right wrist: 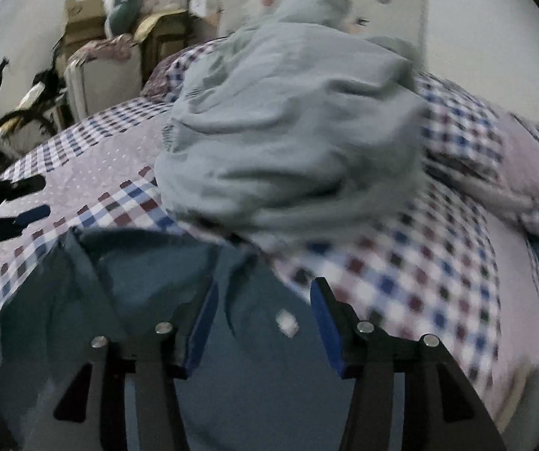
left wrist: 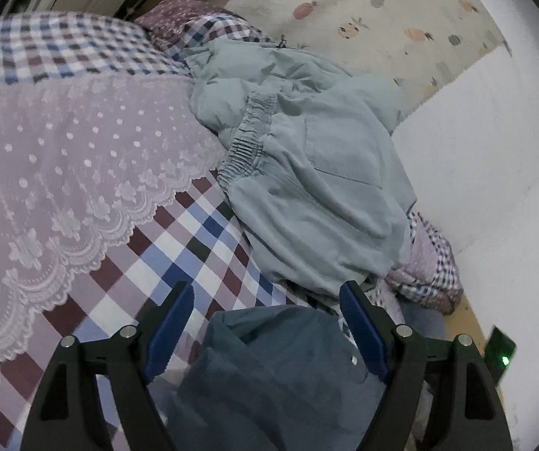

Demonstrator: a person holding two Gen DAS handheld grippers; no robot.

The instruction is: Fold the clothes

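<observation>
Nearest the cameras, a dark blue garment (left wrist: 280,372) lies on a checked bedspread (left wrist: 179,259), with the left gripper (left wrist: 265,323) spread wide above it and the right gripper (right wrist: 264,319) likewise parted over the same cloth, neither holding anything. Just beyond, crumpled pale grey-green trousers (left wrist: 307,173) with an elastic waistband (left wrist: 247,143) rest on the bed. A fruit-print curtain (left wrist: 374,11) hangs behind.

The right tool (right wrist: 264,323) hangs spread over a dark teal cloth garment (right wrist: 254,368). Beyond lies a crumpled pale grey-green garment (right wrist: 292,131) on the checked bed cover (right wrist: 420,282).
</observation>
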